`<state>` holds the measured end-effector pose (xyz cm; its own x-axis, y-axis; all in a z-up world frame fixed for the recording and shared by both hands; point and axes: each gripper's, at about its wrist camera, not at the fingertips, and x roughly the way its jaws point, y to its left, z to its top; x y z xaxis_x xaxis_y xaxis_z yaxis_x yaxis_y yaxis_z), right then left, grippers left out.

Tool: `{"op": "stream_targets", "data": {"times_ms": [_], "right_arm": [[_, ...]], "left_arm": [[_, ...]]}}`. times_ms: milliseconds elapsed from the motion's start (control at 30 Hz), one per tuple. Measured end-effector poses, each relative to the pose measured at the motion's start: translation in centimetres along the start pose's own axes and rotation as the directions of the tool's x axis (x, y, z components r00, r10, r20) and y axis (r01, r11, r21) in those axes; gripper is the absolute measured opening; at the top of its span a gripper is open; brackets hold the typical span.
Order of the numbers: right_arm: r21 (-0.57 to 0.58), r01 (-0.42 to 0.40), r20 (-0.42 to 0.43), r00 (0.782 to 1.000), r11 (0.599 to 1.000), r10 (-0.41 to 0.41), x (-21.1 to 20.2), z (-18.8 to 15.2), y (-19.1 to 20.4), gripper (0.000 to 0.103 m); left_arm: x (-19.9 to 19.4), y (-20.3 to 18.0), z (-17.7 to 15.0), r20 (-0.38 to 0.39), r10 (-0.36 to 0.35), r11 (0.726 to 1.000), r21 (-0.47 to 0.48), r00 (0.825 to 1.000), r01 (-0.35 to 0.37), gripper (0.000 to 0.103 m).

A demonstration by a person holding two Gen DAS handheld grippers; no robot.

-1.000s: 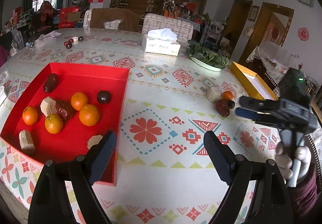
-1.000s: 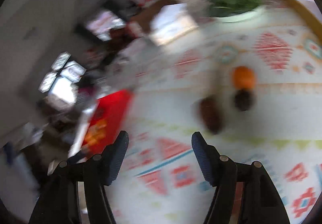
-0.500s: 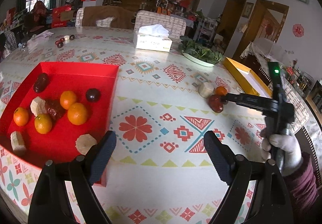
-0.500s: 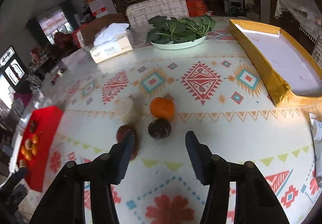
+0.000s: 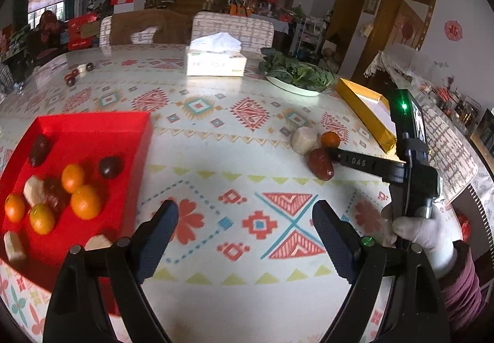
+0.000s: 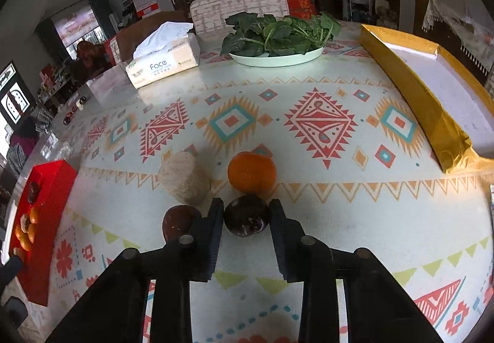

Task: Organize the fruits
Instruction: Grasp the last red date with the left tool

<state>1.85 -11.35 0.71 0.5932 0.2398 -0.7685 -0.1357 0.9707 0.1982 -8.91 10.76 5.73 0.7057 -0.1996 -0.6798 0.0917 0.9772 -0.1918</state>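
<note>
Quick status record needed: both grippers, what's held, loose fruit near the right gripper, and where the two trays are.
right gripper: shut on dark round fruit, on the tablecloth
left gripper: open, empty, over the table
loose beside it: orange just behind; pale chunk and red date to its left
red tray: far left, already holding oranges, dates and pale chunks
gold tray: right, nothing visible inside

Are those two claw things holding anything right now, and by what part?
The right gripper has its fingers closed on the dark round fruit, pinching its two sides as it sits on the table. The left gripper is open and holds nothing.
</note>
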Motion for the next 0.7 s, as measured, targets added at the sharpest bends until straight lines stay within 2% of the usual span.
{"op": "stream_targets", "data": {"times_ms": [133, 367, 467, 700], "right_arm": [[-0.012, -0.006, -0.001, 1.0, 1.0, 0.006, -0.1, 0.0, -0.1, 0.029], [0.047, -0.04, 0.013, 0.999, 0.998, 0.04, -1.5, -0.5, -2.4, 0.029], [0.076, -0.04, 0.029, 0.999, 0.996, 0.038, -2.0, -0.8, -3.7, 0.029], [0.12, -0.053, 0.034, 0.998, 0.991, 0.049, -1.9, -0.9, -5.1, 0.029]], "left_arm": [[1.2, -1.3, 1.0, -0.007, -0.011, 1.0, 0.016, 1.0, 0.011, 0.088], [4.4, -3.2, 1.9, -0.046, -0.006, 0.999, 0.049, 0.999, 0.009, 0.088], [6.4, -4.6, 2.3, -0.081, -0.022, 0.998, 0.061, 0.996, 0.027, 0.088], [10.3, -7.8, 3.5, -0.102, -0.039, 0.99, 0.13, 0.994, 0.052, 0.088]]}}
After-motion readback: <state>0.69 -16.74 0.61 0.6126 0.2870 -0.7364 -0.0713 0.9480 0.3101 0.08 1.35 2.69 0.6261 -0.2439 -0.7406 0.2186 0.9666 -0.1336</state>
